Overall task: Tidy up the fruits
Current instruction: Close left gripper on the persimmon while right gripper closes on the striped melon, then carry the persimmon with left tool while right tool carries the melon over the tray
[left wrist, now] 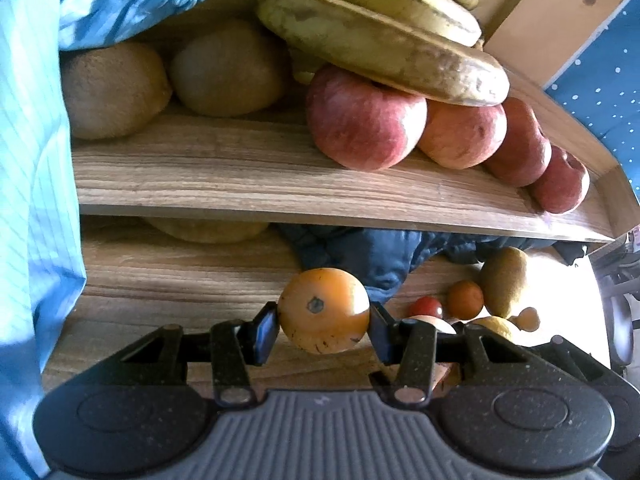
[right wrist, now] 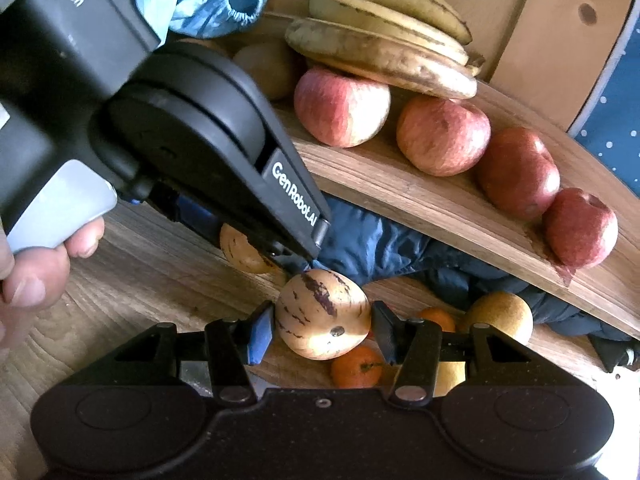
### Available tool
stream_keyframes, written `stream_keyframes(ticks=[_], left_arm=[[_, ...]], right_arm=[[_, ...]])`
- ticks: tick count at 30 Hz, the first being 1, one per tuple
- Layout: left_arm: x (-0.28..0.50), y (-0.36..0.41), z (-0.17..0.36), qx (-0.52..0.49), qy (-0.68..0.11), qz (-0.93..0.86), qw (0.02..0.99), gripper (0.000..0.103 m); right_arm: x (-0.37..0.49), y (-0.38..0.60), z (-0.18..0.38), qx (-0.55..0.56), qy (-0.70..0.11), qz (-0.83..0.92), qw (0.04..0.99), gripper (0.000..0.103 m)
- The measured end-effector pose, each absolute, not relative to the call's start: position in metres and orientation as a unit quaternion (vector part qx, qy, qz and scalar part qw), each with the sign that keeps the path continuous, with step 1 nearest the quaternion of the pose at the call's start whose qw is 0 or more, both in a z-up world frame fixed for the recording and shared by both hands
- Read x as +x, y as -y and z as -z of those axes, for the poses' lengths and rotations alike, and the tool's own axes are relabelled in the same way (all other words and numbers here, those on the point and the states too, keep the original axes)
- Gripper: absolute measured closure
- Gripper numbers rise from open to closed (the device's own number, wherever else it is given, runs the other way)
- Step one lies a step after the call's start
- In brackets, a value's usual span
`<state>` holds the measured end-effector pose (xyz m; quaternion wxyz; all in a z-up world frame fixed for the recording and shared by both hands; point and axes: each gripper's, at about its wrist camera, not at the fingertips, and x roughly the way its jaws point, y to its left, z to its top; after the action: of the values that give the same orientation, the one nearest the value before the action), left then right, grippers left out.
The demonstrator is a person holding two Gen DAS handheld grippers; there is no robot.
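Left tongs [left wrist: 324, 322] clenching smooth orange fruit [left wrist: 323, 310], right tongs [right wrist: 323, 330] gripping purple-streaked yellow fruit [right wrist: 322, 314]

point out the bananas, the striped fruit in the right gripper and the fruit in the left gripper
bananas [right wrist: 384, 56], right wrist view, side of front banana
striped fruit [right wrist: 324, 316], right wrist view, its middle
orange fruit [left wrist: 324, 310], left wrist view, its middle

Red-pink apples [left wrist: 366, 124], yellow bananas [left wrist: 380, 40] browning — cream fruit [right wrist: 323, 314] streaked purple.

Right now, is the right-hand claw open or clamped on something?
Clamped: the right gripper has both pads against a purple-streaked yellow fruit, held above the wooden table.
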<state>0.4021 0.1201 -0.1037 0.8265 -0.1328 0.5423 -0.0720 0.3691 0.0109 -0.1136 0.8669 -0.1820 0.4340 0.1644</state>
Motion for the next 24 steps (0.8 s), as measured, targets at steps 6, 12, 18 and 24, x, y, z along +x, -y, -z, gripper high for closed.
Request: stream_keyframes(ticks=[6,12,18,24], left_arm=[[0.39,-0.118,0.095,-0.132,-0.535,0.068,0.832,0.051],[0.376,-0.113,0.087,-0.131,-0.528,0.067,0.836,0.051],[0.36,-0.106,0.082,-0.129,-0.526,0.068,0.838,0.051],[0.343,-0.095,0.079,-0.13,-0.525,0.068,0.839,0.051]], right_arm=[[0.357,-0.007,0.106,-0.178,-0.426,-0.165,0.872,0.049],[0.342,-0.003,0.097,-0.176,-0.417,-0.167,0.876,0.049],[0.326,0.002,0.09,-0.175,-0.41,-0.172,0.879,0.049],[0.306,0.011,0.087,-0.172,-0.411,-0.174,0.878,0.049]])
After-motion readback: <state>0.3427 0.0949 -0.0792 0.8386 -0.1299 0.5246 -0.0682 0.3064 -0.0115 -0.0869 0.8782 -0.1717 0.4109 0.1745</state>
